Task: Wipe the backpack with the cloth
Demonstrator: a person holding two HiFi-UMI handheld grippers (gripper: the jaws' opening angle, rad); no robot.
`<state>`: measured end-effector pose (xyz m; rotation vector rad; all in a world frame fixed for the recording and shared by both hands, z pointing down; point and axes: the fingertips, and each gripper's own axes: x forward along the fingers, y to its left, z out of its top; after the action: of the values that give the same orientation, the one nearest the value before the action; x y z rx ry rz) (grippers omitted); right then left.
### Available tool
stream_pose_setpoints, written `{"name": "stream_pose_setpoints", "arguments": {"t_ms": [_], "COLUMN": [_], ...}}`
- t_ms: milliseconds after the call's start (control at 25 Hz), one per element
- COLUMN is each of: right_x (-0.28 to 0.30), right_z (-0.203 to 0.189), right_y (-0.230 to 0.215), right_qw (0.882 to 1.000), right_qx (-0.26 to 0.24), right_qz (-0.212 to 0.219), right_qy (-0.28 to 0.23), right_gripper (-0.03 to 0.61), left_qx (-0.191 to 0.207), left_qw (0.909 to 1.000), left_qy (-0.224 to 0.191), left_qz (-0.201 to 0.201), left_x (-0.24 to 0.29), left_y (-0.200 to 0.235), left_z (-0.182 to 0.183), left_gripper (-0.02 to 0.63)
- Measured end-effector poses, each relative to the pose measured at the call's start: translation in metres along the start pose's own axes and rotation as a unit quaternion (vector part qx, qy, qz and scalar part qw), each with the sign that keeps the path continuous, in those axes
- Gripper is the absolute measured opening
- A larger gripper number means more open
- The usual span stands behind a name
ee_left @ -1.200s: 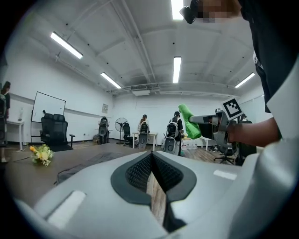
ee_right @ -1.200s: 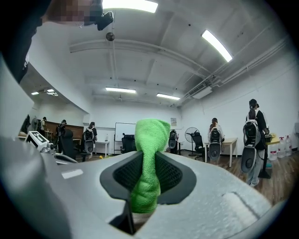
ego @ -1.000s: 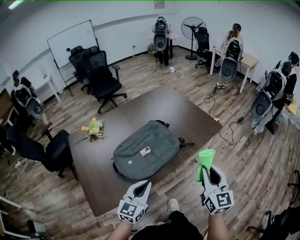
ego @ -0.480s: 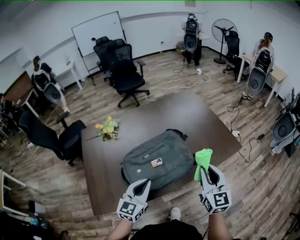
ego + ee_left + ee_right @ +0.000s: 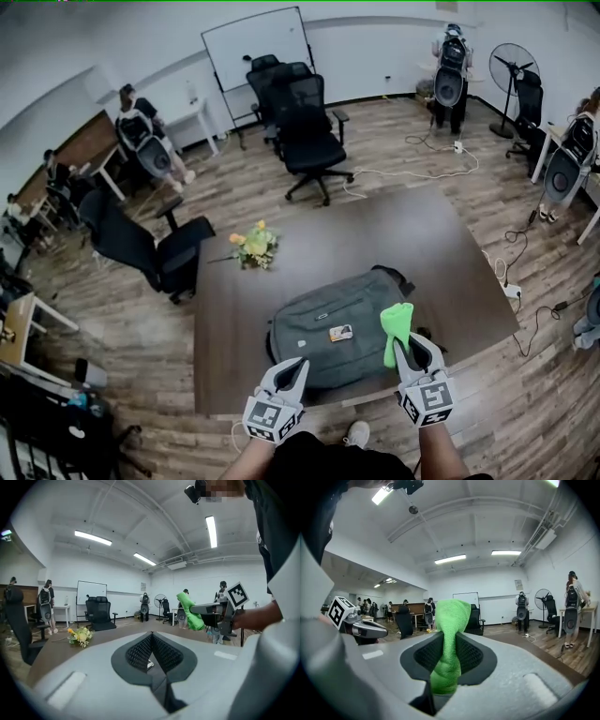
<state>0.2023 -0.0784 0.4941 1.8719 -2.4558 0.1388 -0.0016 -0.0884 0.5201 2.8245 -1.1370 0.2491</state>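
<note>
Head view: the backpack (image 5: 328, 330) lies flat by the near edge of the surface (image 5: 422, 244), well apart from the flowers (image 5: 253, 246) at its far left corner. The right hand-held gripper (image 5: 417, 349) is by the backpack's right end, its jaws clamped on a green cloth (image 5: 396, 328) that stands up from them. The left hand-held gripper (image 5: 292, 366) hovers at the near edge, its jaws closed together on nothing.

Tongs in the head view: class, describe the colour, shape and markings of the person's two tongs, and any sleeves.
The left tongs and right tongs have pale grey shells tapering to a point. Their inner pads are dark and mesh-textured. Each carries a cube with black-and-white square markers at the rear. No sleeves cover the forearms.
</note>
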Motion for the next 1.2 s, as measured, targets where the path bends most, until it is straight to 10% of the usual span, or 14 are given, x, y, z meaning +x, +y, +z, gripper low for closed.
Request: {"name": "stream_pose_setpoints", "arguments": {"t_ms": [1200], "right_x": [0.176], "right_z": [-0.058], "right_y": [0.118], "right_qw": [0.983], "right_qx": [-0.003], "right_qz": [0.149], "right_qy": [0.108], "right_gripper": [0.081], "left_qx": [-0.043], "left_qw": [0.9938], "left_qy": [0.01], "left_qz": [0.102], "left_x": [-0.001], "left_y": [0.132], "left_z": [-0.028], "left_gripper": [0.018]}}
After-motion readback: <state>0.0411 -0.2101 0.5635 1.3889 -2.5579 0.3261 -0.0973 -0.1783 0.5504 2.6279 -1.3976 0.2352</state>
